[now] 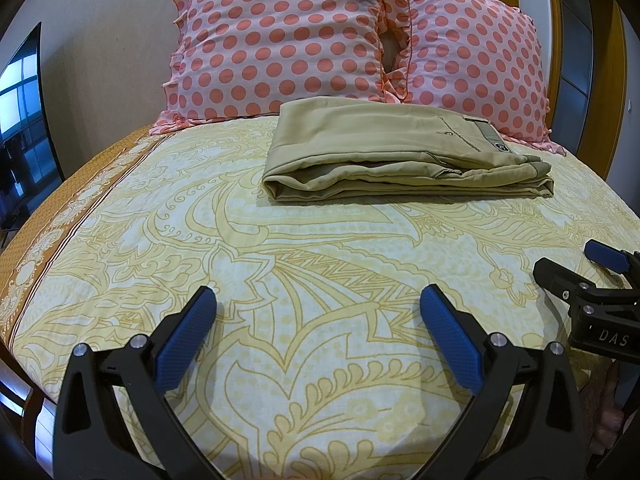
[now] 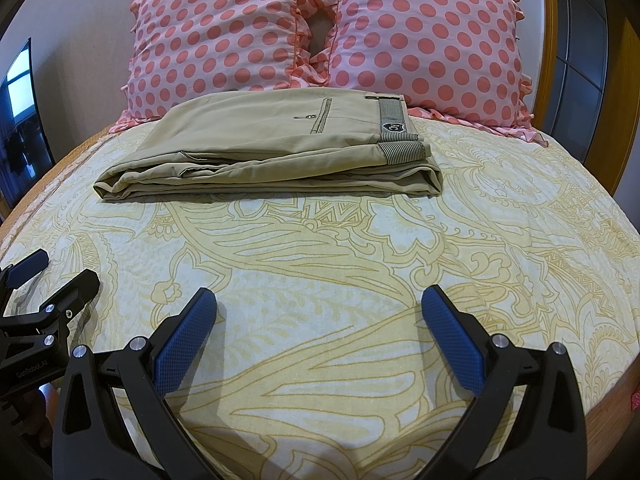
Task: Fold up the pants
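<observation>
Khaki pants point(image 1: 400, 152) lie folded in a flat stack on the bed, near the pillows, waistband to the right. They also show in the right wrist view point(image 2: 272, 156). My left gripper point(image 1: 318, 304) is open and empty, low over the sheet well short of the pants. My right gripper point(image 2: 319, 306) is open and empty, also well short of them. The right gripper shows at the right edge of the left wrist view point(image 1: 568, 264). The left gripper shows at the left edge of the right wrist view point(image 2: 56, 270).
The bed has a yellow patterned sheet point(image 1: 280, 260). Two pink polka-dot pillows point(image 1: 280, 40) point(image 1: 472, 60) lean at the head, just behind the pants. A dark screen point(image 1: 24, 120) stands left of the bed. A wooden frame point(image 2: 548, 20) is at the right.
</observation>
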Tool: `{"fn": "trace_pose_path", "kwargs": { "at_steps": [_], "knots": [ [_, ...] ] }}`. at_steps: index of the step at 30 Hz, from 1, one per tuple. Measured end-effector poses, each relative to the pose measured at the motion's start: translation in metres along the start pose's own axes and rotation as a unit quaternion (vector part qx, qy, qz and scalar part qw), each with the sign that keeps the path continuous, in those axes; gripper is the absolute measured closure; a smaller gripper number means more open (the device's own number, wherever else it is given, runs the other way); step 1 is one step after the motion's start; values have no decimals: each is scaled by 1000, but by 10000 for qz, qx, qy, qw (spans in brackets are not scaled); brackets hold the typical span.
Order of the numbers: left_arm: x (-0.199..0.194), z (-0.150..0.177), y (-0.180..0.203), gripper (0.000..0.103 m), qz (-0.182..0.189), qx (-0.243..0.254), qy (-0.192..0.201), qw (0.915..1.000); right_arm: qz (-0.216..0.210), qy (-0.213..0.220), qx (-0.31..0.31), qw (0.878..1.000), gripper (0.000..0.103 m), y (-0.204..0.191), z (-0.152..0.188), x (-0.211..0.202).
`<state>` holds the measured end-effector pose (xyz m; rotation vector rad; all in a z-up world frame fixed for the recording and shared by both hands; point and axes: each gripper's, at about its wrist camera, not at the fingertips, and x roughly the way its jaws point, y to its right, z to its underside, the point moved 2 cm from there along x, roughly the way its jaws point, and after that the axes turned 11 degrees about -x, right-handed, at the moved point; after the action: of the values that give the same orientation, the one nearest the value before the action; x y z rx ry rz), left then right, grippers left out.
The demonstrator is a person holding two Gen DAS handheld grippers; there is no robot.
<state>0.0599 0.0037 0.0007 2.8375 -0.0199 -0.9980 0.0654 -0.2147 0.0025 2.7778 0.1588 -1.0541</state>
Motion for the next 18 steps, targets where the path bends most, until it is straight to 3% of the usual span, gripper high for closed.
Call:
{"fn": "trace_pose_path", "kwargs": {
  "at_steps": [18],
  "knots": [
    [1,0,4,2,-22,-14,-46,10000,1,-1,3,10000,1,0,0,0]
  ]
}}
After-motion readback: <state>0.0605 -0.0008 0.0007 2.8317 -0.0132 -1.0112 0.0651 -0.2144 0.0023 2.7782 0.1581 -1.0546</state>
